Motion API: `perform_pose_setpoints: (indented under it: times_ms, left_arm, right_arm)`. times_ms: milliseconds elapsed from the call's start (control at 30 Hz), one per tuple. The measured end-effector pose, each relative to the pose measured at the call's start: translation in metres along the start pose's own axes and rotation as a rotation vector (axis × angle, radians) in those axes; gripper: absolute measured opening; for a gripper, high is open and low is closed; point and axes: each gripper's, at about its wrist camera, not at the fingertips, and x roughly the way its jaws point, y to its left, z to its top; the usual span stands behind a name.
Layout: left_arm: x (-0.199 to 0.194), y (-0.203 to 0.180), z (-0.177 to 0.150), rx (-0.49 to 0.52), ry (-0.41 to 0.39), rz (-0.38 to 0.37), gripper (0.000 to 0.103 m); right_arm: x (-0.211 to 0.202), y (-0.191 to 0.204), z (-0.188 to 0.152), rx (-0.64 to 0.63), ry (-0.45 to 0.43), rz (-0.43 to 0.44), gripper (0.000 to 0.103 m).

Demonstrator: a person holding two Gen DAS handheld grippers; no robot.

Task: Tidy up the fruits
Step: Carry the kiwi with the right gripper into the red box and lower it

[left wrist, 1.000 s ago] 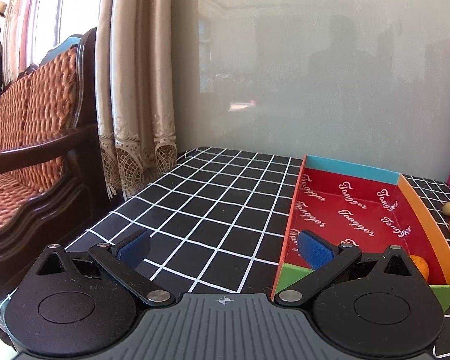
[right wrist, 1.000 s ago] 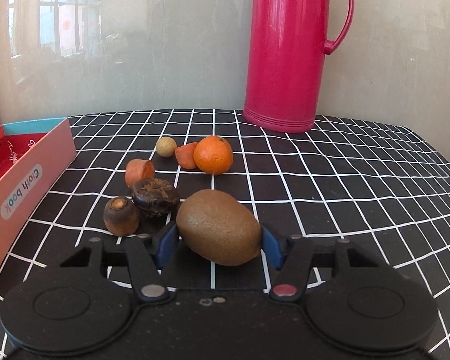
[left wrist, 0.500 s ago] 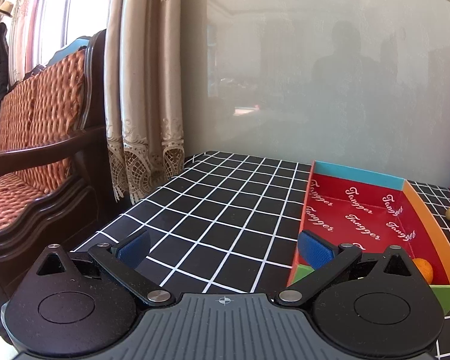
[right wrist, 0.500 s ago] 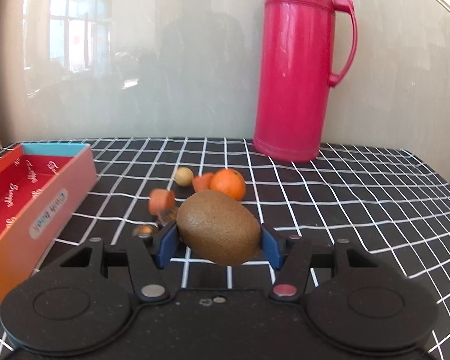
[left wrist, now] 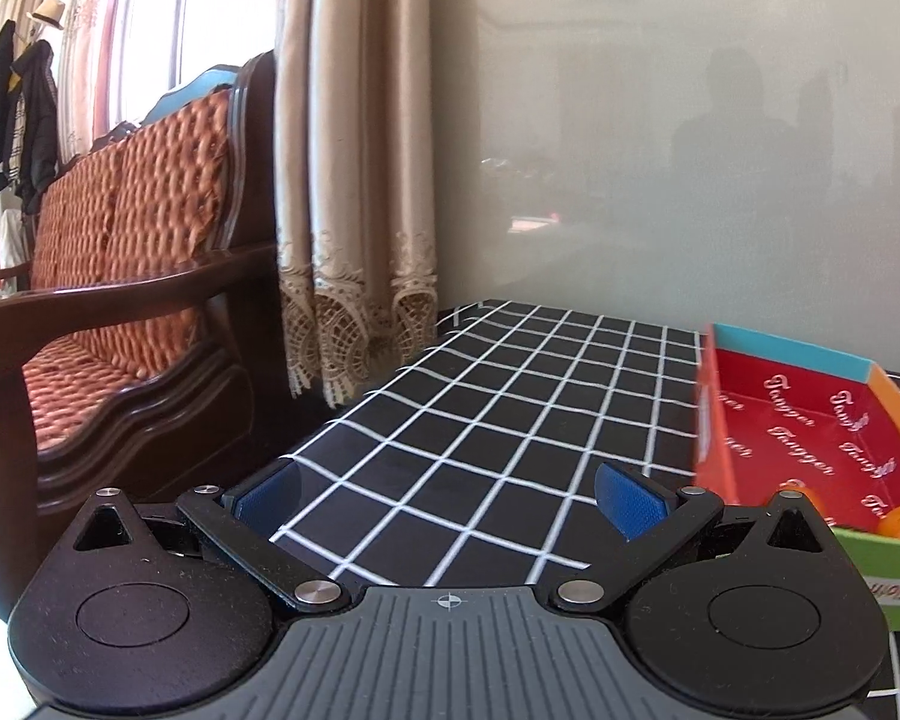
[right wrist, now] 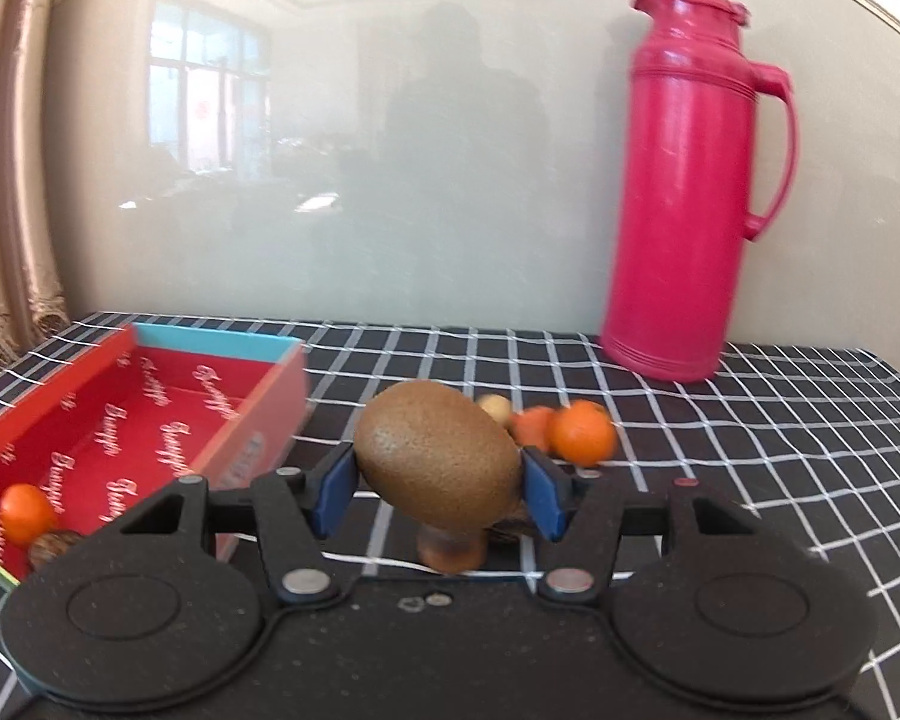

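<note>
- Fruits are split between two places: some lie inside the red box (right wrist: 150, 414), the rest are loose on the black checked tablecloth (right wrist: 750, 420), near the pink thermos (right wrist: 684, 180).
- The red box lies open-topped at the left of the right wrist view, long side running away from the camera; I judge it the collecting place, since a small orange (right wrist: 24, 513) and a brown round fruit (right wrist: 51, 547) sit at its near end.
- The left gripper (left wrist: 450, 495) hangs above bare cloth just beside the box, jaws spread wide with nothing between them; it seems to be kept clear.
- The right gripper (right wrist: 438, 489) is clamped on the kiwi (right wrist: 438, 456), blue pads pressing its two sides, holding it above the cloth.
- The kiwi's long axis runs tilted, upper left to lower right, roughly across the jaws.
- Behind it a tangerine (right wrist: 582, 435), a carrot-coloured piece (right wrist: 531, 426) and a small pale ball (right wrist: 495, 408) lie close together, not yet sorted.
</note>
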Motion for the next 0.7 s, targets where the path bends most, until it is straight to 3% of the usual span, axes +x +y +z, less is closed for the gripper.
perform_pose_setpoints:
  times_ms: [467,700]
  left_arm:
    - [0.011,0.024,-0.006,0.013,0.030,0.034,0.103]
    - [0.012,0.033,-0.008,0.021,0.050,0.049,0.103]
  right_arm:
    - [-0.002,0.076,0.006,-0.066,-0.102,0.150,0.057]
    - [0.006,0.118,-0.001,-0.114,-0.074,0.217,0.058]
